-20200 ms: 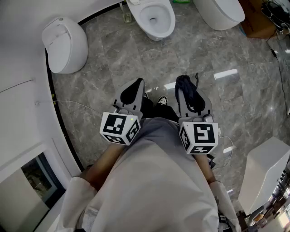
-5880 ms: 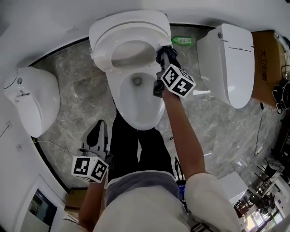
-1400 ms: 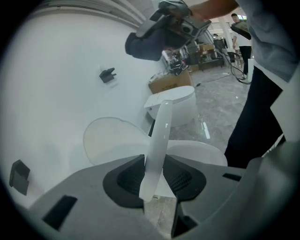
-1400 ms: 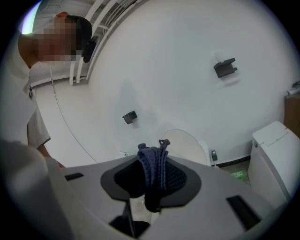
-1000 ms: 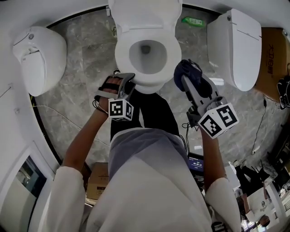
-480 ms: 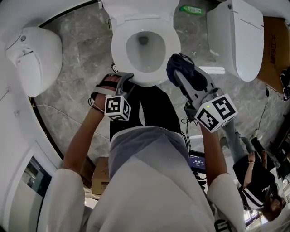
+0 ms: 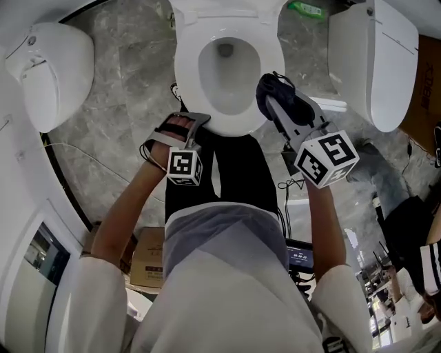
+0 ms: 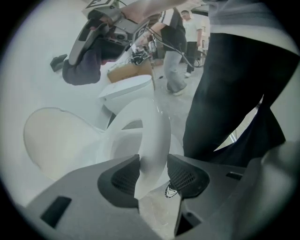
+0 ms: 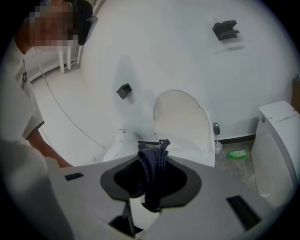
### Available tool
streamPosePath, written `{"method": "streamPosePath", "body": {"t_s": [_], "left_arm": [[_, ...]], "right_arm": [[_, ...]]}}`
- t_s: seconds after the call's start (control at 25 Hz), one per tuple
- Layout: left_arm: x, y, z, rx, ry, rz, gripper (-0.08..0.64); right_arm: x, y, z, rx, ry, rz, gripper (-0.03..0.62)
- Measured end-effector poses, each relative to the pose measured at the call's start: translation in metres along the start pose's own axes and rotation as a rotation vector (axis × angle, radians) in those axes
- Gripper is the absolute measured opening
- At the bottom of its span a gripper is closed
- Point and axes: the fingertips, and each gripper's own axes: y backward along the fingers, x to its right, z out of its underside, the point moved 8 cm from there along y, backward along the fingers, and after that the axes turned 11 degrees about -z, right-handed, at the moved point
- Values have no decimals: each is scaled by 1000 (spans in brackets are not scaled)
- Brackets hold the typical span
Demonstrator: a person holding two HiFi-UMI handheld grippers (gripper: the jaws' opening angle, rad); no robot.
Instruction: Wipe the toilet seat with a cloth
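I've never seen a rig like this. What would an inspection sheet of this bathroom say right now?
Surface: glossy grey marble floor.
Job's things: white toilet seat, lid upright behind it; dark cloth, bunched.
Clutter: green bottle by the wall; cardboard box beside the person.
Grippers: left gripper open, jaws just been opening, seat's front rim between them; right gripper shut on the cloth.
Cables: thin white cable across the floor.
Surroundings: left toilet and right toilet flank it; bystander at right.

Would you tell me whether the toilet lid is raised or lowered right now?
Raised. In the right gripper view the lid stands upright, and the head view looks straight into the bowl.
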Motion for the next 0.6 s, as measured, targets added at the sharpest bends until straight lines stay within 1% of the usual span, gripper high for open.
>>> {"method": "streamPosePath", "body": {"t_s": [0.12,0.32,0.44,0.6], "left_arm": [[23,-20,10,-4,-19,41,164],[60,-58,22,-56,-48,135,169],[75,-79,29,-79,-62,153,162],[92,-99,37,-120,-40,180,158]], "right_arm": [[10,-10,6,-7,3,-3,103],[22,-21,23,-44,-3,-14,103],[37,-27,32,-59,0,6,103],[68,-40,45,-72,-4,60,103]]}}
